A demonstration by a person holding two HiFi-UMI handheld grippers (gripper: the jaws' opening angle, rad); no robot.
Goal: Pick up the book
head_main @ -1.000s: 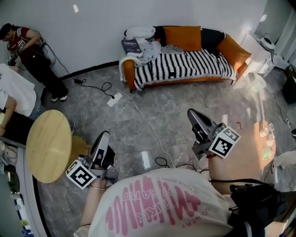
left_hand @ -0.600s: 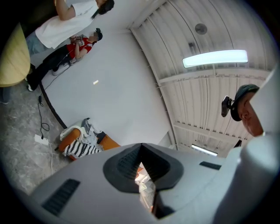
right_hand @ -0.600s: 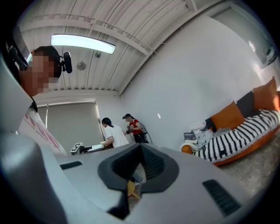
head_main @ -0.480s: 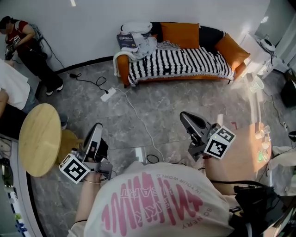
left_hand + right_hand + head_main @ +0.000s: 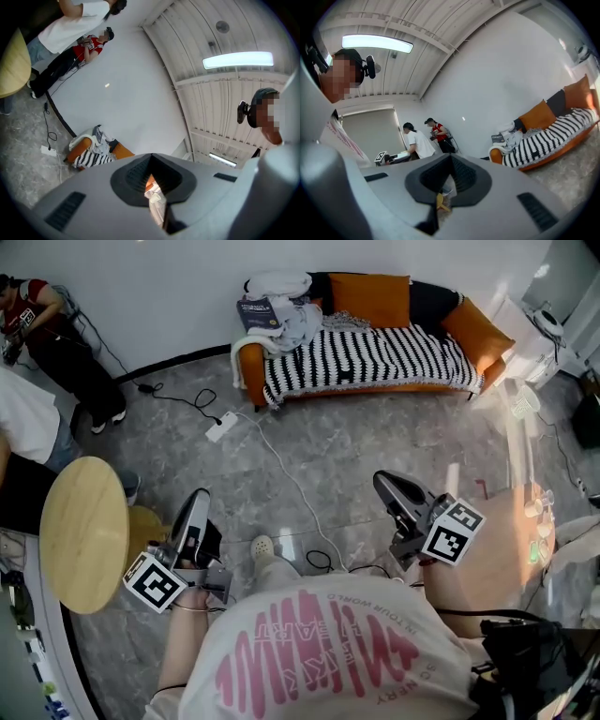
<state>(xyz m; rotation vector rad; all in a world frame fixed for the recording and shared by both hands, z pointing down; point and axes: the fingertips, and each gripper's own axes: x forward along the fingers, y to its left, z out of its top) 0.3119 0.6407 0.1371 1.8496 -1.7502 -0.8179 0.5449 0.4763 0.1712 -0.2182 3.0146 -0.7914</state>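
The book (image 5: 254, 312) is a dark volume lying on the left arm of the orange sofa (image 5: 464, 329), next to a heap of pale clothes (image 5: 286, 306). It is far across the floor from both grippers. In the right gripper view the book (image 5: 498, 138) shows small at the sofa's left end. My left gripper (image 5: 199, 503) hangs at the lower left, shut with nothing in it. My right gripper (image 5: 385, 483) sits lower right, likewise shut on nothing. Both point toward the sofa. Their closed jaws fill the left gripper view (image 5: 151, 158) and the right gripper view (image 5: 450, 158).
A round wooden table (image 5: 80, 532) stands left of me. A white power strip (image 5: 221, 426) and its cable (image 5: 291, 486) trail over the grey stone floor between me and the sofa. Two people (image 5: 37, 329) stand at the far left. My shoe (image 5: 262, 546) shows below.
Both grippers have sunk a little and stayed shut. The view has shifted toward the sofa, and my shoe has come into sight between the grippers.
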